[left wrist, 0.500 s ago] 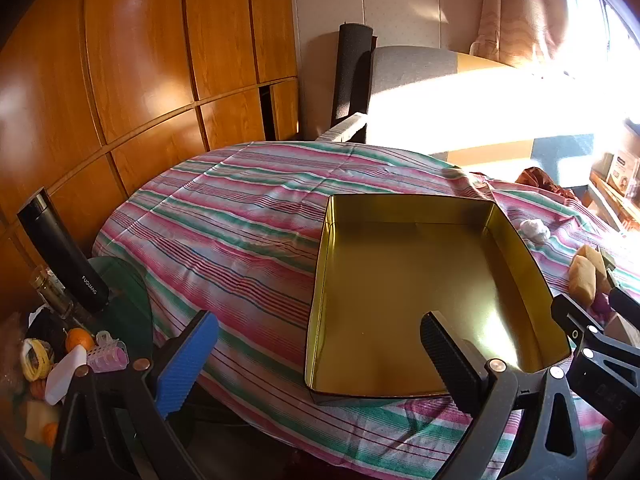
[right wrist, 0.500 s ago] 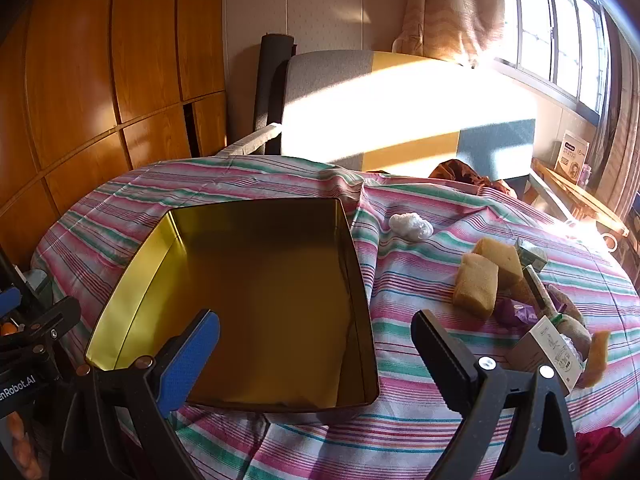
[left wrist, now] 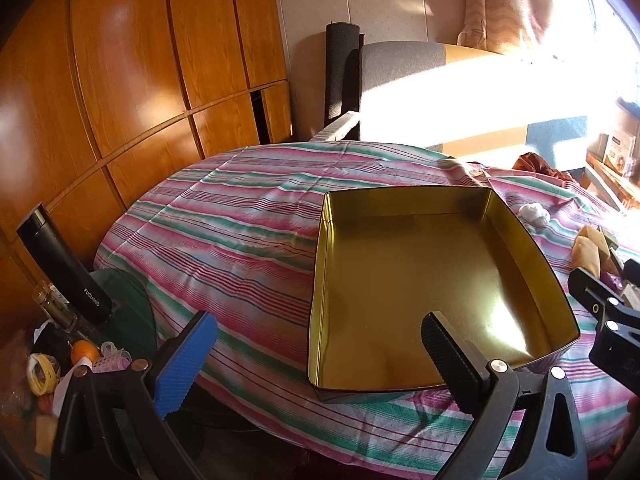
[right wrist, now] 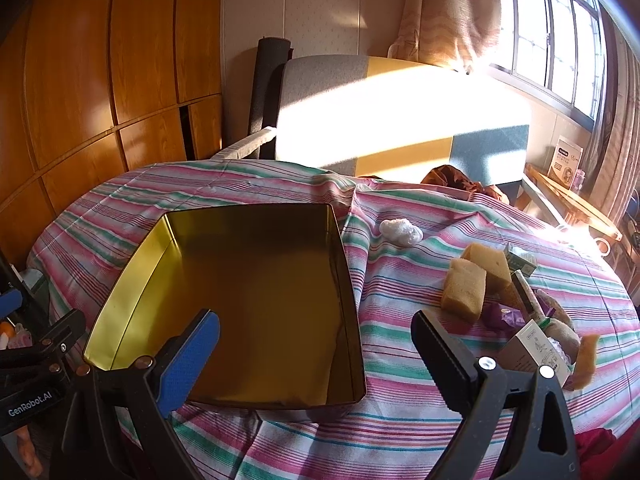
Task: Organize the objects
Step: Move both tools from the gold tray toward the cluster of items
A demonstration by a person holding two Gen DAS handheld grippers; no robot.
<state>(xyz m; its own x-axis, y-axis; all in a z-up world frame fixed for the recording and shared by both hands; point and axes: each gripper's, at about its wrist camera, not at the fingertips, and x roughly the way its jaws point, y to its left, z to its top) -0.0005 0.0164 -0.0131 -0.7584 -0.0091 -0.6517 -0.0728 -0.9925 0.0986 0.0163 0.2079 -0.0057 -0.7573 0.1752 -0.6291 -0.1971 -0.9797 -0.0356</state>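
- Beside the worktop (left wrist: 240, 240), a black flask (left wrist: 64, 268) reads "FUGUANG".
- Left gripper (right wrist: 36, 364) body reads "GenRobot.AI".
- Both grippers' jaws gape, empty, near the gold tin (right wrist: 248, 300).

Right gripper (right wrist: 316, 354): bottom of the frame, jaws spread wide, nothing between them; blue pad on the left finger, black pad on the right.
Gold tin (right wrist: 132, 260): open, left of centre on the striped cloth (right wrist: 400, 288), nothing visible inside.
White wad (right wrist: 401, 232): just right of the tin's far corner.
Sponges (right wrist: 464, 290): two yellow blocks touching, right of centre.
Cartons (right wrist: 534, 346): lower right, piled with small items beside the sponges.
Left gripper (right wrist: 40, 344): black frame at the left edge; its jaws cannot be read.
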